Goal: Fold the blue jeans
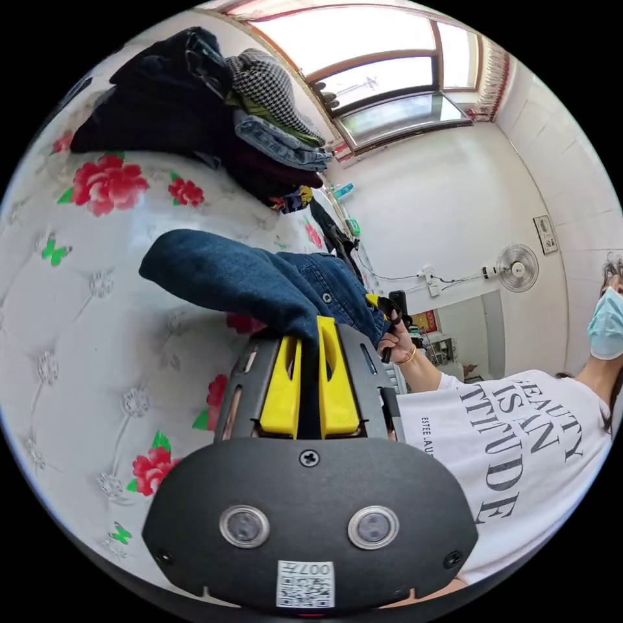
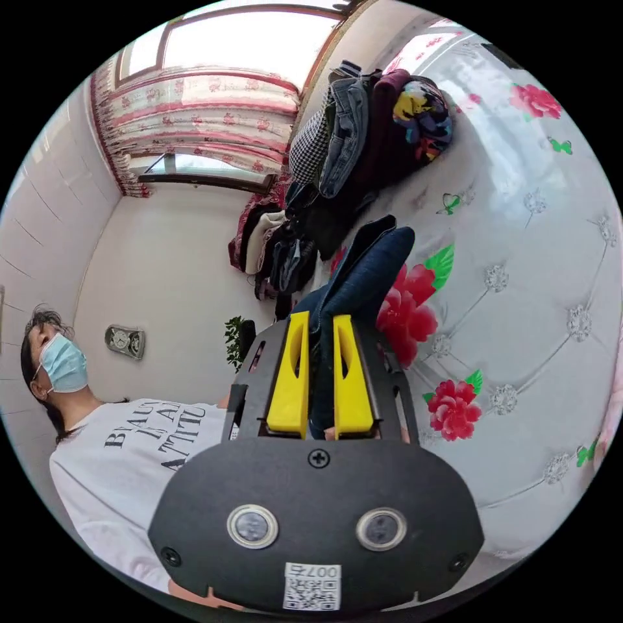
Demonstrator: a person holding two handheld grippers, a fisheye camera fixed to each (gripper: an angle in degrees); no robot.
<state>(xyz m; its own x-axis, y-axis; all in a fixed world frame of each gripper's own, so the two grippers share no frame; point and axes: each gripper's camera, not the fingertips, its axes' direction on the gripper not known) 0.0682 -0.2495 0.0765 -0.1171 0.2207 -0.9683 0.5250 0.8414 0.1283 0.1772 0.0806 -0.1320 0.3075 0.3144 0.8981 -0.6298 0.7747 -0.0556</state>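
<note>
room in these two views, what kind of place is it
Probably a bedroom in a home: a floral quilted bed cover, a pile of clothes on it, and a curtained window.

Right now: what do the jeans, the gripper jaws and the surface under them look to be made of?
blue jeans: dark denim, matte, with stitched seams and a metal rivet. Both yellow pairs of jaws, on the left gripper and the right gripper, look like moulded or printed plastic, dull finish. floral cover: glossy and tufted, possibly vinyl or satin; can't tell.
</note>
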